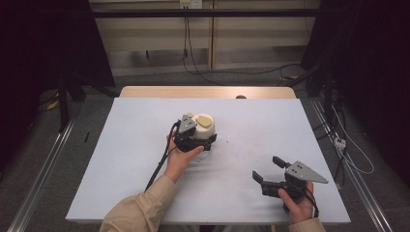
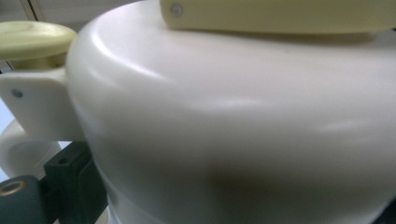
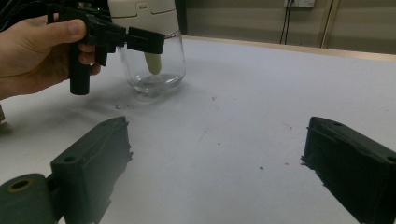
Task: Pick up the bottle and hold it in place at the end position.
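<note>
Centrally on the table (image 1: 145, 145) stands a jar (image 3: 152, 70): clear glass body, cream lid (image 1: 204, 121) with a pale yellow handle strip across its top and a yellow knob at the side. Inside the glass a cream stem hangs from the lid. The left gripper (image 1: 196, 140) is right at the jar, jaws set either side of the lid's lower part just above the glass; in the right gripper view one jaw crosses in front of the jar at that height. From the left gripper view the lid's cream wall is pressed up close, one black jaw at the lower left beside it. Jaws look closed onto the lid, though actual pad contact is hard to make out. The left hand (image 1: 181, 157) wraps the gripper's handle, beige sleeve behind, cable trailing toward the table's near edge. The right gripper (image 1: 270, 174) is well apart from the jar, near the table's near right corner, jaws wide apart with bare table between them, holding nothing.
</note>
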`<state>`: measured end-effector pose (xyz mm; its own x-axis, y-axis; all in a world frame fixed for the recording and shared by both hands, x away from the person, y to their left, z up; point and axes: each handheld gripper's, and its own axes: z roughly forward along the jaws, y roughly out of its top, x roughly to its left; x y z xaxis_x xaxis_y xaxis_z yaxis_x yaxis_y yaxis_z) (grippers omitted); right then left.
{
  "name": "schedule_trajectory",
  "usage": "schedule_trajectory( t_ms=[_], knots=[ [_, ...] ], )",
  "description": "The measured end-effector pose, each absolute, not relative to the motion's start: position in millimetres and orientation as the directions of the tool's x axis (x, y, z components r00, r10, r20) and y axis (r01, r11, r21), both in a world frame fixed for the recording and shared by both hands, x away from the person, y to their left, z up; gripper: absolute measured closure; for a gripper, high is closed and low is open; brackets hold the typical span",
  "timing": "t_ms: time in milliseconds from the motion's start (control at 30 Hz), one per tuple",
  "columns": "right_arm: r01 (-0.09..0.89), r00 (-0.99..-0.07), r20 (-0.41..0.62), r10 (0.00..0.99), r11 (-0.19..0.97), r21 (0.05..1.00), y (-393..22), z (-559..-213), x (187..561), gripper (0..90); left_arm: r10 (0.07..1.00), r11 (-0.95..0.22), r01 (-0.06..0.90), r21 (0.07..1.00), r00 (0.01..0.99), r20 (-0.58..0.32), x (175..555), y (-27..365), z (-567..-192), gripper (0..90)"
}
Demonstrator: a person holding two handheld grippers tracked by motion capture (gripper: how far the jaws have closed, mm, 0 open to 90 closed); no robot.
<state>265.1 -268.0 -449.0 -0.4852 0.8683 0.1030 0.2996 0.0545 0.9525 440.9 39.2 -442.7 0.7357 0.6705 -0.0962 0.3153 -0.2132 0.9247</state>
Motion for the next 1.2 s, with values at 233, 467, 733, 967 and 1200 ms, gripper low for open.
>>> schedule_trajectory(
  t_ms=[233,467,733,967,1200],
  knots=[
    [0.298,-0.487,0.103,0.867,0.054,0.953,-268,-449,265,6.6,0.669,-0.222,0.319,0.921,0.737,-0.094,443,36,-445,5.1],
    [0.298,-0.488,0.103,0.867,0.054,0.953,-268,-449,265,6.6,0.670,-0.215,0.327,0.920,0.735,-0.104,444,32,-447,5.1],
    [0.298,-0.487,0.106,0.867,0.051,0.953,-268,-449,266,6.6,0.673,-0.215,0.333,0.918,0.732,-0.108,445,31,-451,5.1],
    [0.298,-0.489,0.106,0.866,0.052,0.953,-268,-449,266,6.6,0.675,-0.210,0.333,0.919,0.730,-0.110,447,28,-451,5.1],
    [0.297,-0.491,0.104,0.865,0.054,0.953,-268,-449,265,6.6,0.679,-0.210,0.329,0.921,0.727,-0.104,447,25,-453,5.1]
  ],
)
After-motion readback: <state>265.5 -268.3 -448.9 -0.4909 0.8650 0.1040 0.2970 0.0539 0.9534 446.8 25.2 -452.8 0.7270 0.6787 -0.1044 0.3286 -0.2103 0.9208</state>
